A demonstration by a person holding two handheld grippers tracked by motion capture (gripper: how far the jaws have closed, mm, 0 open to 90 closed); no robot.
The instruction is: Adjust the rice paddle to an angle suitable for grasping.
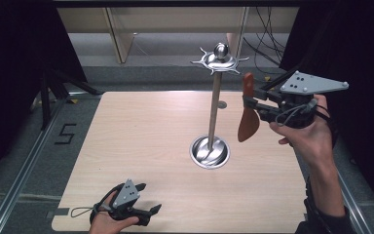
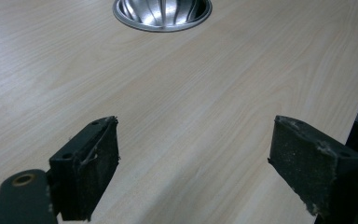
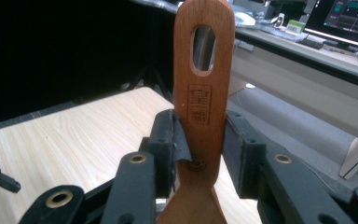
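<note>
Spatula (image 3: 204,88), wooden, is clamped by its handle between the pads of the right gripper (image 1: 254,106), raised above the table (image 1: 141,146) to the right of the metal stand (image 1: 215,102); handle end with slot points up, blade hangs down. Stand's round base (image 2: 162,13) sits on the tabletop. Left gripper (image 2: 193,163) rests near the table's front edge, jaws wide apart, nothing between them.

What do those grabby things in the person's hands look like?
Each gripper is black, with two chunky jaws tipped by worn, frayed dark pads. The right gripper carries a grey three-cornered plate dotted with small screws and a looping black cable. The left gripper has a smaller grey plate and a thin cable. The jaw arms show brass-coloured rivets. A dark sleeve covers the right forearm.
</note>
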